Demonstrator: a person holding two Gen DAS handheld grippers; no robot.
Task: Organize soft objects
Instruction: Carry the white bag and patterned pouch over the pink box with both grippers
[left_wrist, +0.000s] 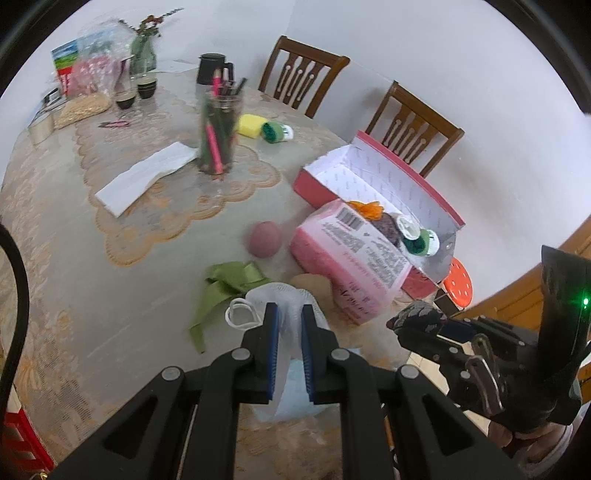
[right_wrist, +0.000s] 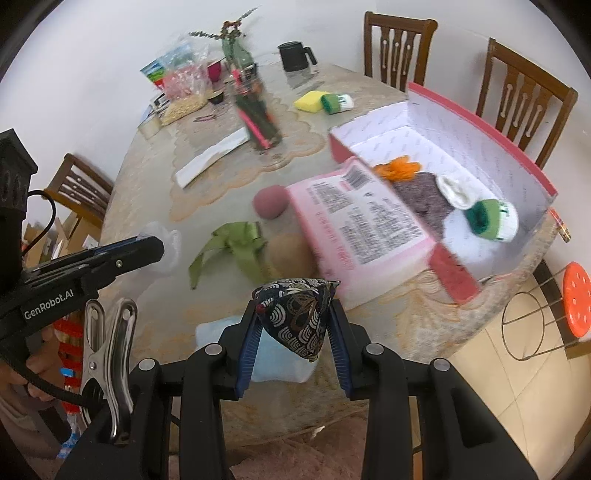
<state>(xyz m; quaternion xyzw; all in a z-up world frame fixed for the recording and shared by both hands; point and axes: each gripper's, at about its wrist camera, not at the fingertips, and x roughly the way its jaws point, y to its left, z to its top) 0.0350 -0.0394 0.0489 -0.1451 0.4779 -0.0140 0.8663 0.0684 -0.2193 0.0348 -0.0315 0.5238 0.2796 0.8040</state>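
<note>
Left tool (left_wrist: 289, 312) grips white mesh pouch (left_wrist: 284, 295), raised above worktop (left_wrist: 110, 277) beside green ribbon (left_wrist: 229, 284). Right tool (right_wrist: 293, 314) clamps patterned beanbag (right_wrist: 295, 314) off the worktop, just before pink pack (right_wrist: 360, 225) and red box (right_wrist: 517, 147).

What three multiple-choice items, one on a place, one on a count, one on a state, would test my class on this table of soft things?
1. Where does the green-and-white yarn roll nearest the right gripper lie?
A. inside the pink cardboard box
B. on a chair
C. in the pencil jar

2. How many wooden chairs stand behind the table in the left wrist view?
A. none
B. two
C. five

3. What does the right gripper hold?
A. nothing
B. a black mug
C. a dark patterned fabric beanbag

Answers: 1 A, it rests on the box floor beside a white roll. 2 B, two chair backs show by the wall. 3 C, both fingers press the beanbag's sides.
</note>
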